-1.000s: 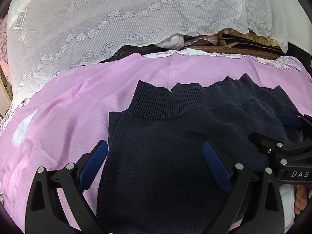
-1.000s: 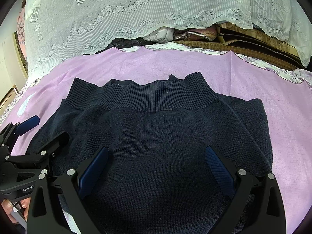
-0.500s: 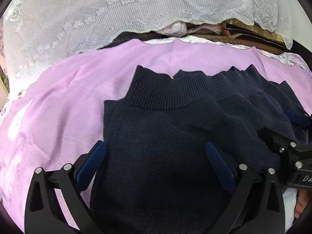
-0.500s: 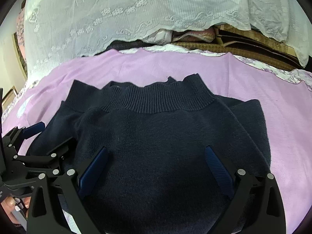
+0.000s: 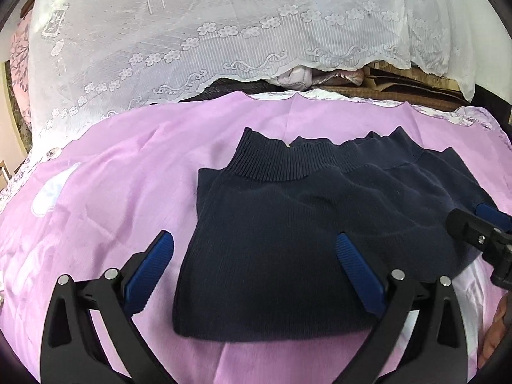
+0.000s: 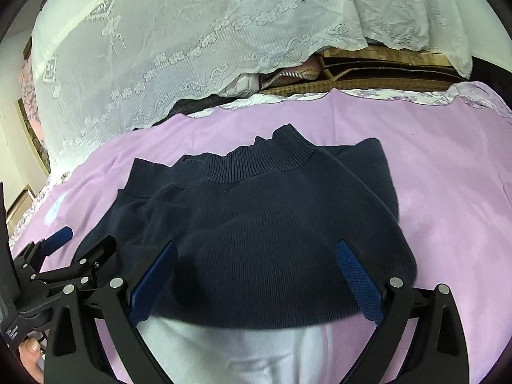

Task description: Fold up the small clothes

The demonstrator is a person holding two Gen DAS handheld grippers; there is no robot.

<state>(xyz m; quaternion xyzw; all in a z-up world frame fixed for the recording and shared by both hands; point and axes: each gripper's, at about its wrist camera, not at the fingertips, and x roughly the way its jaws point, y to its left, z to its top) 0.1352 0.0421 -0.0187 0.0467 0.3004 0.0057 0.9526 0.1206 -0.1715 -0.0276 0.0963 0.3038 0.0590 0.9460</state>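
A dark navy knit garment (image 5: 288, 233) with a ribbed band (image 5: 281, 163) at its far edge lies folded on a lilac sheet (image 5: 96, 192). My left gripper (image 5: 252, 256) is open above its near left part, holding nothing. In the right wrist view the same garment (image 6: 272, 224) fills the middle, its near hem over a white patch (image 6: 236, 345). My right gripper (image 6: 256, 265) is open over that hem and empty. Each gripper shows in the other's view: the right gripper (image 5: 473, 217) at the right edge, the left gripper (image 6: 83, 243) at the lower left.
White lace cloth (image 5: 192, 32) hangs behind the sheet, with bundled fabric (image 5: 320, 78) and brown boards (image 6: 384, 70) under its hem. Bare sheet (image 6: 448, 176) lies to the right and left of the garment. A fingertip (image 6: 30, 348) shows at the lower left edge.
Both grippers have drawn back toward me from the garment, so its near hem and the sheet in front now show. Both stay open. The garment lies as before.
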